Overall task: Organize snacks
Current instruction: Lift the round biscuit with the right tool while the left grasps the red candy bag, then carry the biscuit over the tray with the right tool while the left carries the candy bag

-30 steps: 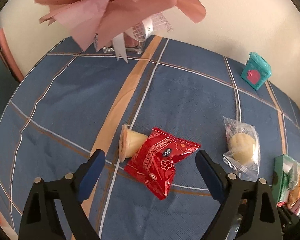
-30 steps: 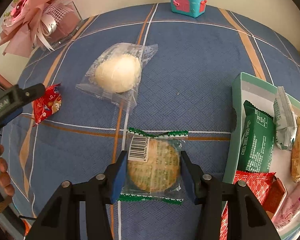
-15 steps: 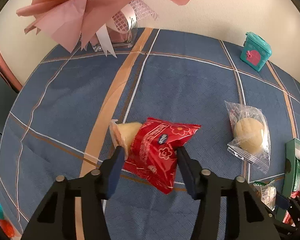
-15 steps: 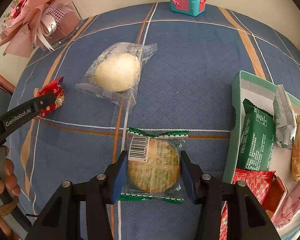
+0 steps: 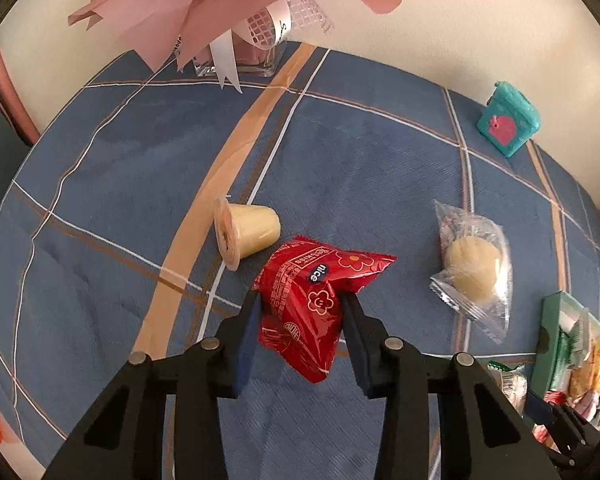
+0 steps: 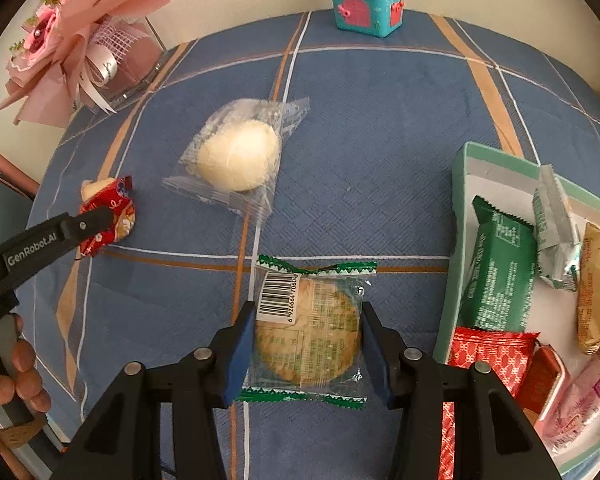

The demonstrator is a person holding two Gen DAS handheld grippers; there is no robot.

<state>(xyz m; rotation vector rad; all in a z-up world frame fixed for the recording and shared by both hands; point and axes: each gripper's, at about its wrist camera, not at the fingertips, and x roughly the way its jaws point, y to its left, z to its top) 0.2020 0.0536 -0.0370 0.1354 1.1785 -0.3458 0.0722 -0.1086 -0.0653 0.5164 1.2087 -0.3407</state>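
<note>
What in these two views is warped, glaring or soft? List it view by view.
Left wrist view: fisheye bends the tablecloth lines into curves, black vignette fills the corners, glare streaks the red snack packet, and the pink bouquet is slightly soft. Right wrist view: same bowing and dark corners, even soft light, reflections on the clear cracker packet.

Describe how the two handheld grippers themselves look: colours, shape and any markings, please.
Both grippers are black frames with round silver rivets. Each ends in two fingers faced with dark blue pads, as on the left gripper and the right gripper. In the right wrist view, the left gripper's side carries white lettering "GenRobot.AI". No cables or sleeves show.
</note>
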